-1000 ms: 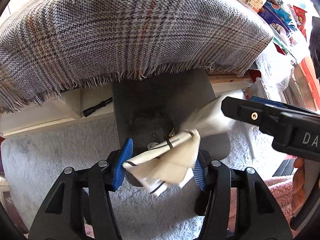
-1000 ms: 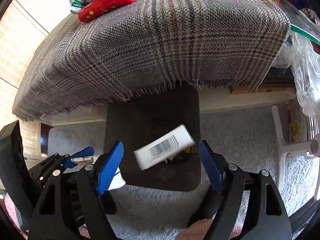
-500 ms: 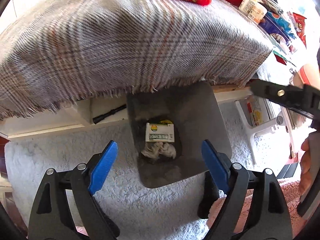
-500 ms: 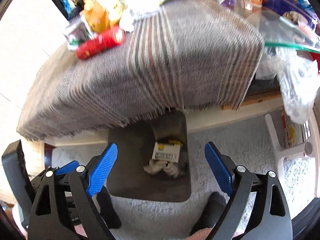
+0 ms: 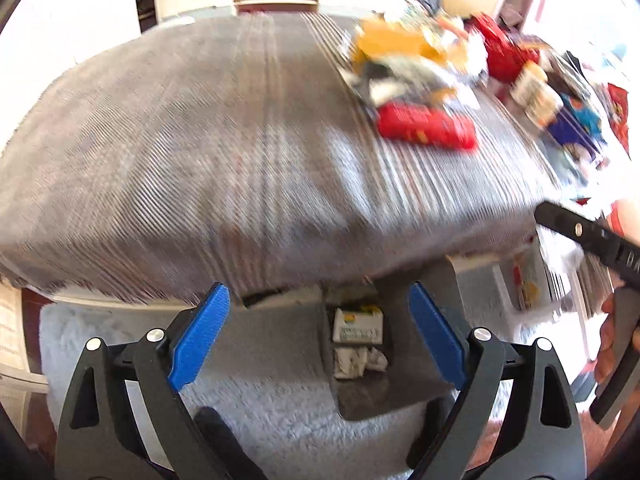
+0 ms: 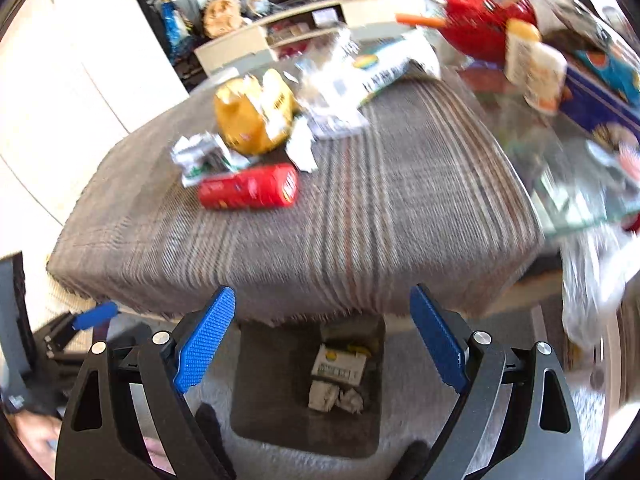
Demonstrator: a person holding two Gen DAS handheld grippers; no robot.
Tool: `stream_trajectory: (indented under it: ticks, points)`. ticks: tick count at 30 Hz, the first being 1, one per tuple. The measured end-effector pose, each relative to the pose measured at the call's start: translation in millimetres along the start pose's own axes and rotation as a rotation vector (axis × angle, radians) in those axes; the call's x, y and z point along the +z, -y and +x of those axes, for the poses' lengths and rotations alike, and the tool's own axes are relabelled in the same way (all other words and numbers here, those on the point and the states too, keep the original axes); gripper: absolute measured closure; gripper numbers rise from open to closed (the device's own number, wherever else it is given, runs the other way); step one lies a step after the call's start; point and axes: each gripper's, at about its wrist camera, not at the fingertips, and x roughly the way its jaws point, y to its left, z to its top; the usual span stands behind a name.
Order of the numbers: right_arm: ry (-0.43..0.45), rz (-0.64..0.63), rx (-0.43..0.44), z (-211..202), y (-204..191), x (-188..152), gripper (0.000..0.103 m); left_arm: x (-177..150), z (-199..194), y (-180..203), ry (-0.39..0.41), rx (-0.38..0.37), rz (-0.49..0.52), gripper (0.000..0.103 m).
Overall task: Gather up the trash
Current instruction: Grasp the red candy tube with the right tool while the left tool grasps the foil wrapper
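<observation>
A dark trash bin (image 5: 424,320) (image 6: 276,380) stands on the floor under the table edge. Inside lie a white carton (image 5: 357,323) (image 6: 340,365) and crumpled paper (image 5: 358,361) (image 6: 335,397). My left gripper (image 5: 318,340) is open and empty above the bin. My right gripper (image 6: 320,340) is open and empty too, raised above the bin. On the plaid cloth (image 6: 360,208) lie a red tube (image 6: 249,187) (image 5: 426,126), a yellow bag (image 6: 252,112), a crushed green-white wrapper (image 6: 202,158) and clear wrappers (image 6: 332,96).
A white shaggy rug (image 5: 280,400) covers the floor around the bin. A glass table part (image 6: 560,168) at right holds a bottle (image 6: 534,68), a red bowl (image 6: 480,20) and boxes. A clear plastic bag (image 6: 592,280) hangs at right. The frames are motion-blurred.
Both grippers let go of their trash, the paper and the white carton, which dropped into the bin. Both have since risen, so the tabletop has come into view.
</observation>
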Motion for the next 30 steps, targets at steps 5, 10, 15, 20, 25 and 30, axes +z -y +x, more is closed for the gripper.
stream_trajectory:
  ticks: [5,10,15,20,25,30]
  points:
    - [0.004,-0.073,-0.012,14,-11,19,0.014,33,-11,-11,0.042,0.034,-0.021,0.015]
    - [-0.004,-0.121,0.019,29,-22,34,0.018,68,-11,-11,0.074,0.037,-0.042,0.015]
    - [-0.004,-0.206,-0.007,45,-38,47,0.019,96,-9,-6,0.097,0.041,-0.046,0.015]
    - [0.004,-0.302,0.034,52,-60,60,0.024,122,-5,-1,0.104,0.039,-0.055,0.015]
    - [-0.011,-0.394,0.005,67,-75,67,0.026,142,-3,-4,0.111,0.058,-0.068,0.015]
    - [-0.056,-0.424,-0.01,81,-79,78,0.027,148,1,-9,0.102,0.048,-0.07,0.015]
